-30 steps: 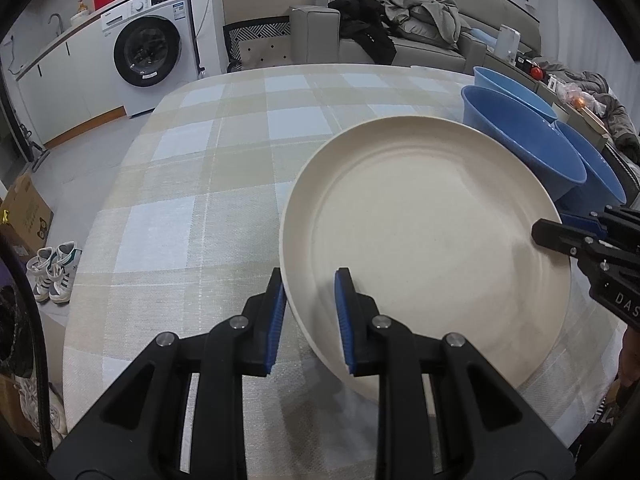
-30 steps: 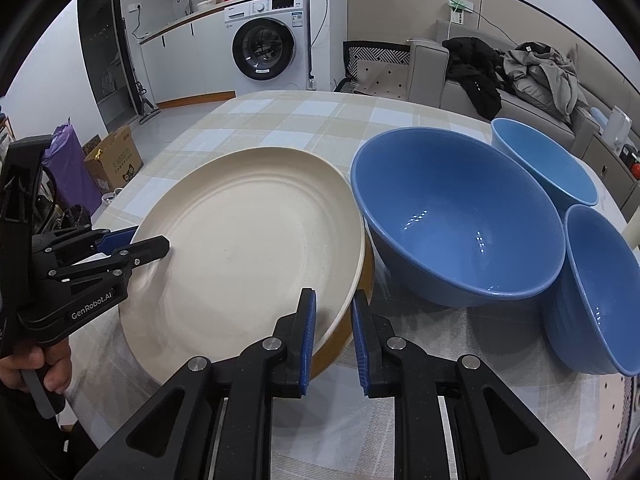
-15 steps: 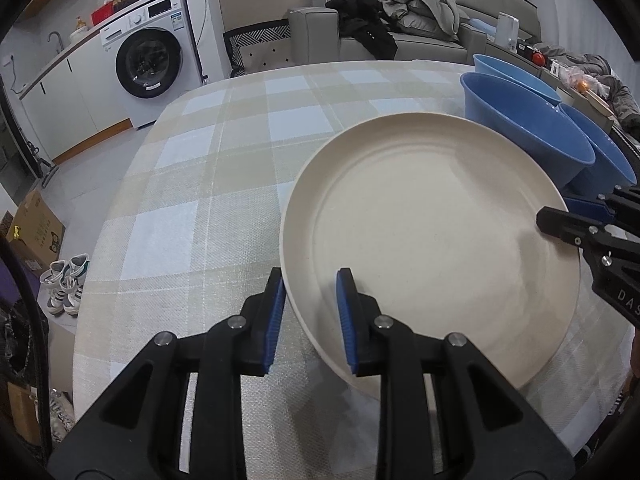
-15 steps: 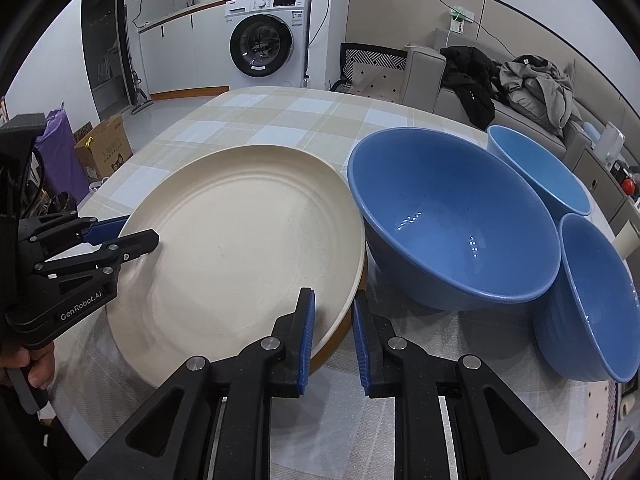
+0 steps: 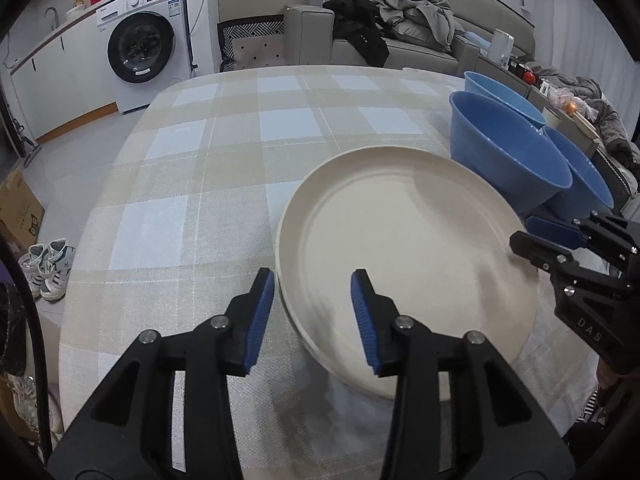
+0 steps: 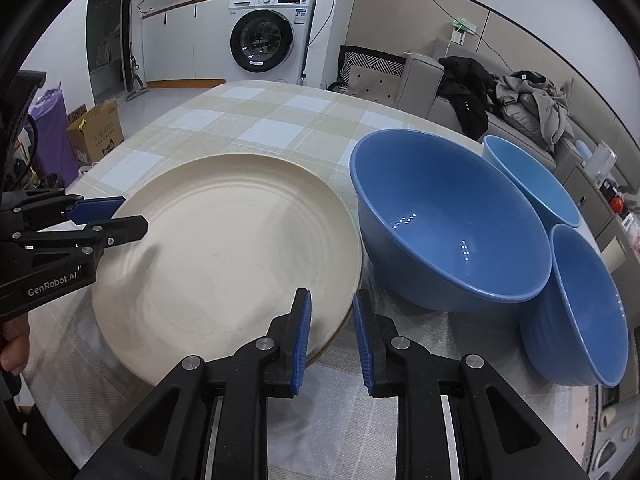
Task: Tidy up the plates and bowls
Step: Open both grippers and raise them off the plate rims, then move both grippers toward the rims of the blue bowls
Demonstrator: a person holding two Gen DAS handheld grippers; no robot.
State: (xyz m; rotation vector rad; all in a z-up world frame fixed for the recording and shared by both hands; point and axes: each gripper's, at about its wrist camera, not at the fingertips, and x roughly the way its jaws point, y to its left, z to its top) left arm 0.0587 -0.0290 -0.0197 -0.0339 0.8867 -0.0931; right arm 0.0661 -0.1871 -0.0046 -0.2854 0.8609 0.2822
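A large cream plate [image 5: 404, 240] lies on the checked tablecloth; it also shows in the right wrist view [image 6: 236, 252], with a brown rim of something under its right edge. My left gripper [image 5: 314, 308] is open, its jaws straddling the plate's near-left rim. My right gripper [image 6: 330, 332] is open a little around the plate's opposite rim. Three blue bowls stand beside the plate: a big one [image 6: 444, 220], one behind it [image 6: 532, 180] and one at the right [image 6: 584, 308].
The table [image 5: 224, 152] stretches away to the left and back under its checked cloth. A sofa with clothes [image 5: 400, 24] and a washing machine [image 5: 144, 44] stand beyond it. Shoes [image 5: 48, 268] and a cardboard box lie on the floor at the left.
My left gripper has opened and let go of the plate's rim. My right gripper has opened slightly. The plate has come down flat onto the table.
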